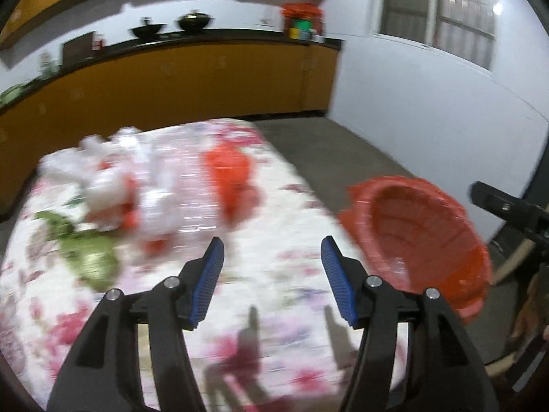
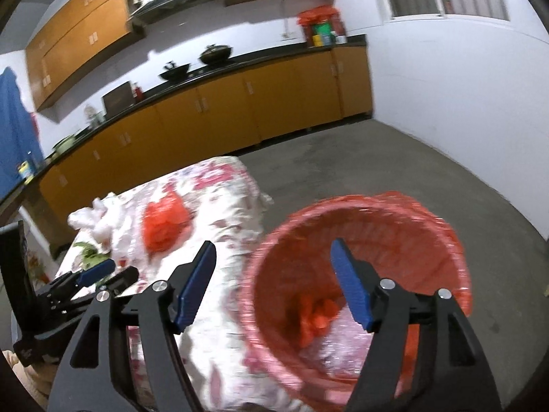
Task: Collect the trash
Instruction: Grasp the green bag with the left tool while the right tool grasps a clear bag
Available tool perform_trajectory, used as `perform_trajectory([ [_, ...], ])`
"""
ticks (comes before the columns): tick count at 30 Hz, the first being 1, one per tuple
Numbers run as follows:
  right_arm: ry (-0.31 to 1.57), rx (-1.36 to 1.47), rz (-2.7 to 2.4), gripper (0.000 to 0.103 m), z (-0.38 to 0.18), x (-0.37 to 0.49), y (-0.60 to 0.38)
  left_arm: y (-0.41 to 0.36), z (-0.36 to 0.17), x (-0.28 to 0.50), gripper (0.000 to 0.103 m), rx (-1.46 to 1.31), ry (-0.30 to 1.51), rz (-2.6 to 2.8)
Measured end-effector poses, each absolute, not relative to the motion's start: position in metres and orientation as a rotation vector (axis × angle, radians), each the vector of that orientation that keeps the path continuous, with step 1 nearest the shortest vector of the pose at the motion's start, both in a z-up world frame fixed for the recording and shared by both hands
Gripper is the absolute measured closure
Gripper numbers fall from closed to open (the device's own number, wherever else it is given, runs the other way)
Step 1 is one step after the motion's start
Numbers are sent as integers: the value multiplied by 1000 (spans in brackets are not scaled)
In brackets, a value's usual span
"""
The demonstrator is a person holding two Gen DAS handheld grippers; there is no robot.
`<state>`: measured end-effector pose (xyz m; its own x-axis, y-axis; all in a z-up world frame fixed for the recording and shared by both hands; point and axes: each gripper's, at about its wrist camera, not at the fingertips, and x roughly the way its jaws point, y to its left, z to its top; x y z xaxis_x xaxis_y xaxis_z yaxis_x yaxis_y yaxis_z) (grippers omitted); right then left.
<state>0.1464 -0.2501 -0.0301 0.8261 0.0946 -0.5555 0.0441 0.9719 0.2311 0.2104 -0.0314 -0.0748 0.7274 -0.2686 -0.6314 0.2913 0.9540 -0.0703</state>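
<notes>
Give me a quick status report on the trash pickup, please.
Left claw and right claw open, empty. Red bag, white wrappers, greens on table. Bin beside it; nothing blocking.

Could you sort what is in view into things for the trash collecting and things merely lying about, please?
Job: red-lined trash bin; crumpled red plastic bag; white plastic wrappers; green leafy scraps.

Lying about: two black woks; floral tablecloth.
</notes>
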Motion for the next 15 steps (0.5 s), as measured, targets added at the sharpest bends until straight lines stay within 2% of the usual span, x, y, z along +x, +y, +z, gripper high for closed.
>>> perform_trajectory([
  [9,584,192,115,29,-25,167,-193,103,-82,244,44,-77,724,57],
  [15,600,148,167,29,-30,185,-156,145,-97,275,45,-160,793,136],
])
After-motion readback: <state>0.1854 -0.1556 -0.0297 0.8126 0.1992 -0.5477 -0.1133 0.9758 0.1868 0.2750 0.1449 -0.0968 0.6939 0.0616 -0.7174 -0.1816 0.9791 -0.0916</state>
